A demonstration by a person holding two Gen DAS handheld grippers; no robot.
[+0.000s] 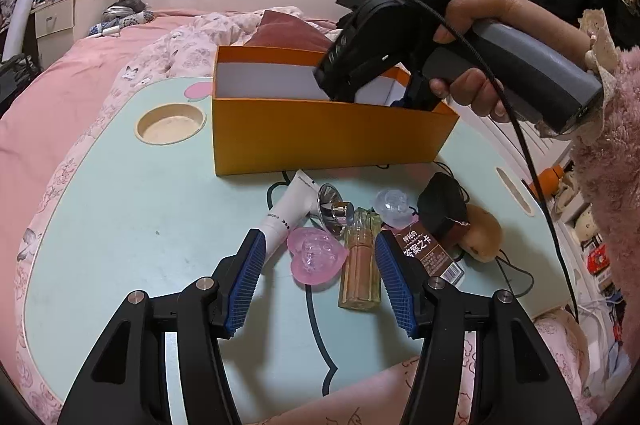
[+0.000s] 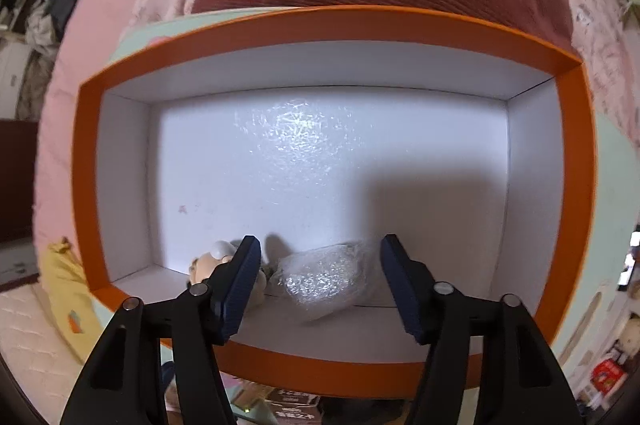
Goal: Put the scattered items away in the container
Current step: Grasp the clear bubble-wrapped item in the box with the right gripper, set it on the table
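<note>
Two things sit in the box [image 2: 132,193] so far: a small figure [image 2: 200,267] and a bubble-wrapped bundle [image 2: 324,281], both against the near wall. Your right gripper [image 2: 320,277] points down over them, jaws apart with the bundle lying loose between them, nothing gripped. Most of the job is left. Out on the worktop [image 1: 120,209] wait a white tube [image 1: 288,209], a pink heart [image 1: 316,259], a bottle [image 1: 360,261], a clear heart [image 1: 392,207], a brown card box [image 1: 428,253], a black mask [image 1: 440,205] and a tan plush [image 1: 484,233]. Your left gripper [image 1: 318,279] hovers above them, jaws open and empty, heart and bottle in line.
</note>
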